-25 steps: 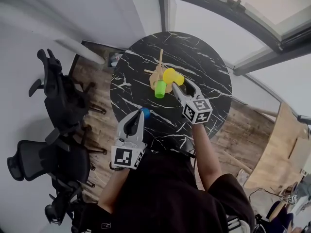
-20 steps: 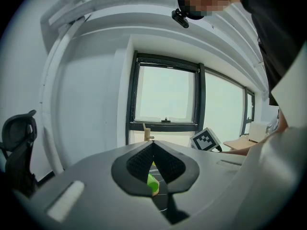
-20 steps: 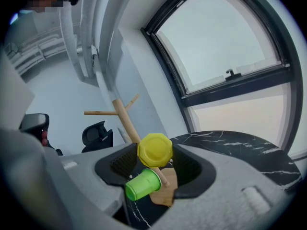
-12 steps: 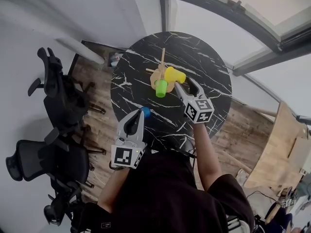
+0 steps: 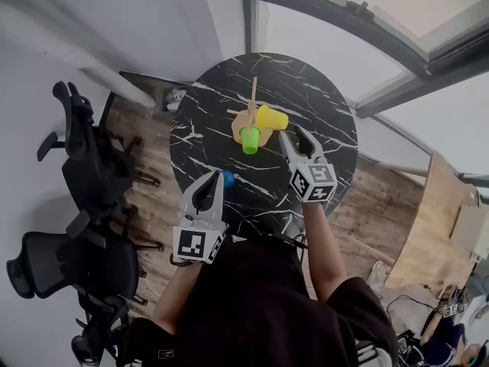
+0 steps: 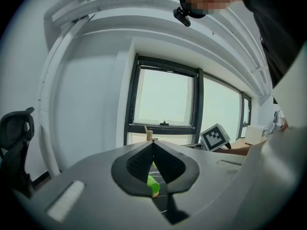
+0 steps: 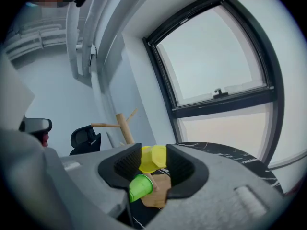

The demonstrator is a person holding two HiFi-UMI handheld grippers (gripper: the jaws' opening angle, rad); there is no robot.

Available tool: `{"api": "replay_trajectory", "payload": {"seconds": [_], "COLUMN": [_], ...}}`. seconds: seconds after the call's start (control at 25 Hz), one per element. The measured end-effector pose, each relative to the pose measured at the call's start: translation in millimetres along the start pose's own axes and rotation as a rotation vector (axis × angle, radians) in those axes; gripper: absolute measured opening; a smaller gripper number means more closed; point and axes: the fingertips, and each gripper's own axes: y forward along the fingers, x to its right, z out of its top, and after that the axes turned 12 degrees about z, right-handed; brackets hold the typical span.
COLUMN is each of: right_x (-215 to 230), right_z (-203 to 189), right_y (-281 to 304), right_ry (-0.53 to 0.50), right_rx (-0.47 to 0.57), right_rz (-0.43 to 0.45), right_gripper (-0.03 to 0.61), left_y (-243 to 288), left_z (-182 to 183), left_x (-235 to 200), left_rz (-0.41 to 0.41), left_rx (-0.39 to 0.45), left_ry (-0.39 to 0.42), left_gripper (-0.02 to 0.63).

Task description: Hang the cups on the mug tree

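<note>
Cups hung on the mug tree (image 5: 253,98) number two by my reading. The yellow cup (image 5: 271,118) sits on a peg to the right of the trunk. The green cup (image 5: 250,138) hangs tilted from a lower peg, just below the trunk in the head view. That leaves the blue cup (image 5: 228,179), which is on the desk (image 5: 321,105) below and left of the tree and is not yet hung.

On your left gripper (image 5: 216,176) the fingers are pressed together with nothing between them. The blue cup lies just beside their tips, on the right in the head view; whether it touches them I cannot tell.

On your right gripper (image 5: 292,133) the fingers stand wide apart, having just been closing a little, and they grip nothing. In the right gripper view the yellow and green cups show through the gap but lie beyond the tips. The head view puts those tips just below and right of the yellow cup, apart from it.

I judge the job about two thirds done. What remains is to get your fingers onto the blue cup and carry it to a free peg.
</note>
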Motion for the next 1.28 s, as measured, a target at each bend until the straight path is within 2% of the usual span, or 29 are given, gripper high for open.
{"api": "replay_trajectory", "payload": {"seconds": [0.08, 0.24, 0.52, 0.8, 1.0, 1.28], "right_x": [-3.1, -20.1, -64.1, -117.2, -144.3, -161.7], "right_z": [4.6, 6.0, -0.8, -13.6, -34.3, -64.2], "right_y": [-7.2, -16.2, -22.0, -27.9, -28.9, -30.1], "right_ry": [-0.024, -0.037, -0.011, 0.000, 0.019, 0.037], "right_rx": [0.006, 0.014, 0.029, 0.047, 0.043, 0.028], "right_rz": [-0.033, -0.073, -0.099, -0.139, -0.164, -0.203], "right_gripper": [0.095, 0.000, 0.000, 0.000, 0.000, 0.000], "left_y": [-0.3, -3.8, -6.2, -8.2, -11.9, -15.2], "left_z": [0.2, -2.8, -5.4, -25.1, -64.6, -135.0], "left_x": [-2.3, -13.9, -36.7, -56.9, -60.5, -60.9], "left_rz": [-0.011, -0.043, -0.094, -0.170, -0.235, -0.323], "left_rx": [0.004, 0.010, 0.019, -0.022, -0.080, -0.198], "left_ry": [-0.007, -0.013, -0.011, 0.019, 0.076, 0.144], "left_gripper": [-0.003, -0.003, -0.003, -0.003, -0.003, 0.066]}}
